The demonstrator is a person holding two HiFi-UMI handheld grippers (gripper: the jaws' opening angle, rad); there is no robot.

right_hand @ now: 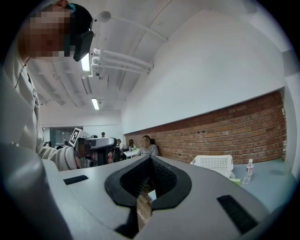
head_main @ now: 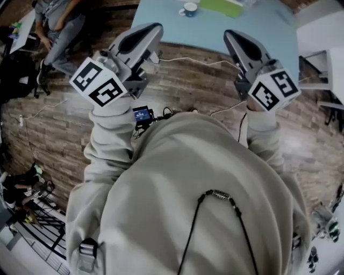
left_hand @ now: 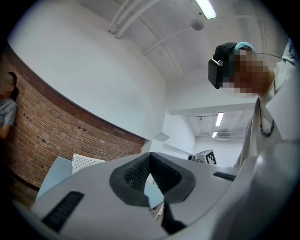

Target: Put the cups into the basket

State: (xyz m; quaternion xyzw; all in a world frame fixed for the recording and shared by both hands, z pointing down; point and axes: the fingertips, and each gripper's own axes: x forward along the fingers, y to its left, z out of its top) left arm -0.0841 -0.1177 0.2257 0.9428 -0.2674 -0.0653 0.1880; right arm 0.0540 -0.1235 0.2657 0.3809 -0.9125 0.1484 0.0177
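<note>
Cup [head_main: 189, 9]: only one in view, upright on the blue table [head_main: 269, 32], well in from the table's near edge and well apart from both grippers.

Handling (judgement): stiff, light and smooth-walled. It would likely chip if dropped and slip if pinched across its round body. Best hold is the rim wall, one jaw inside and one outside.

Looks: small and round, pale inside, darker blue outside. Too small to tell whether it has a handle.

White basket [right_hand: 213, 164] with a perforated side stands on the table, near a bottle [right_hand: 248, 171].

Left gripper [head_main: 153, 29] and right gripper [head_main: 231, 36] hang short of the table's near edge. Both have their jaws closed together with nothing between them.
</note>
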